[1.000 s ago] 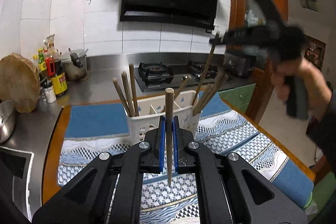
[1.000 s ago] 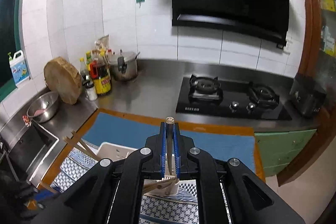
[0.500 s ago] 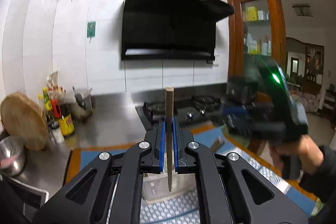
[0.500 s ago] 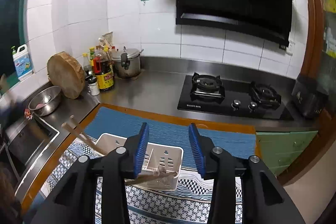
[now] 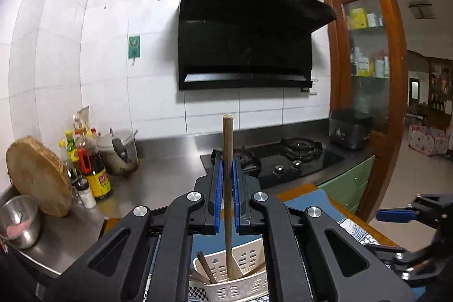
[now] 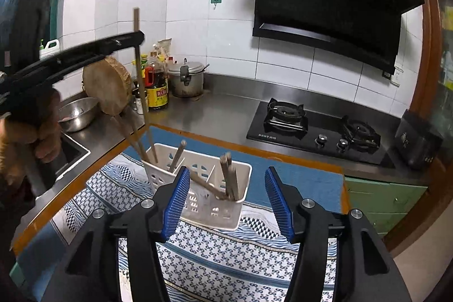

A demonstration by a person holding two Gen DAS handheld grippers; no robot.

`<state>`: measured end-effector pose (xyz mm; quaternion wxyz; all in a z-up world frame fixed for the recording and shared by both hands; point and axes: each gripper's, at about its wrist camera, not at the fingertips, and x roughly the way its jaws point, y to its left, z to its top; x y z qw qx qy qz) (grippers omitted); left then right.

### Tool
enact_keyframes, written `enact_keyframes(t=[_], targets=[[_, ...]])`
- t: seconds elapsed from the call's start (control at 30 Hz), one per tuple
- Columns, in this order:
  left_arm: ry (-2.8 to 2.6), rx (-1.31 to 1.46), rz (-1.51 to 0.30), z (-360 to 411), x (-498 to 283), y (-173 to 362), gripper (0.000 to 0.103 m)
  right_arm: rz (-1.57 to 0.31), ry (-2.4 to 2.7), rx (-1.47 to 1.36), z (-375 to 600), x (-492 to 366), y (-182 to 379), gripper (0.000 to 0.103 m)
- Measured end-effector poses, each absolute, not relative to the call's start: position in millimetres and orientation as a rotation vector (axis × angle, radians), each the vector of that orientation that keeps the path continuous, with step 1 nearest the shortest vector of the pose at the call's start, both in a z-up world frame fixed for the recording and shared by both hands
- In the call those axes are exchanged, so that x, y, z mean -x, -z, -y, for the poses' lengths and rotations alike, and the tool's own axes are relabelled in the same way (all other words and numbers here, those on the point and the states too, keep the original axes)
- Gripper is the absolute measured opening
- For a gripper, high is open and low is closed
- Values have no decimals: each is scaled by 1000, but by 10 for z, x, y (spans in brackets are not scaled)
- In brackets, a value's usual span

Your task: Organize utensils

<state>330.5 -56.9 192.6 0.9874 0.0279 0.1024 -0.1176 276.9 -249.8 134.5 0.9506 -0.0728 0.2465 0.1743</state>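
My left gripper (image 5: 226,160) is shut on an upright wooden chopstick (image 5: 228,137) whose lower end hangs over the white utensil basket (image 5: 243,287). In the right wrist view, the left gripper (image 6: 138,37) holds that chopstick (image 6: 139,75) above the basket's left compartment. My right gripper (image 6: 226,203) hovers just in front of the basket (image 6: 209,214). Its jaws are opening and nothing is between the blue pads (image 6: 175,205). Several chopsticks (image 6: 230,180) stand and lean in the basket's compartments. The right gripper (image 5: 396,215) also shows low at the right of the left wrist view.
The basket sits on a blue patterned cloth (image 6: 226,259) over a wooden-edged counter. Behind are a gas stove (image 6: 311,126), sauce bottles (image 6: 157,87), a pot (image 6: 185,78), a round chopping block (image 6: 107,88), a steel bowl (image 6: 76,112) and a sink (image 6: 65,154). A black appliance (image 6: 416,140) stands far right.
The right gripper opened and let its chopstick go into the basket, then sank closer to it. The left gripper rose with its chopstick, so the basket now sits lower in its view.
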Motion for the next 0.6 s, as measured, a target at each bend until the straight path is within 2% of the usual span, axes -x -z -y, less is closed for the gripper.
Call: enact_keyframes(t=[0.23,0.47,0.53,0.6], targets=[[232,-34,-269,536,-3517,-1584,5,-529,-369,143,2507,-2701,-1122,56],[231,-27,-328,527,-3580,-1351,6,-562,-375,128,2503,-2582,-919,64],[226,-32,-328,537,-3565,-1333,9,-570,-375,117,2514,-2552,-872,65],[232,-40,-335,555,-3549,-1323,9,-581,-371,99,2536,-2515,-816,71]])
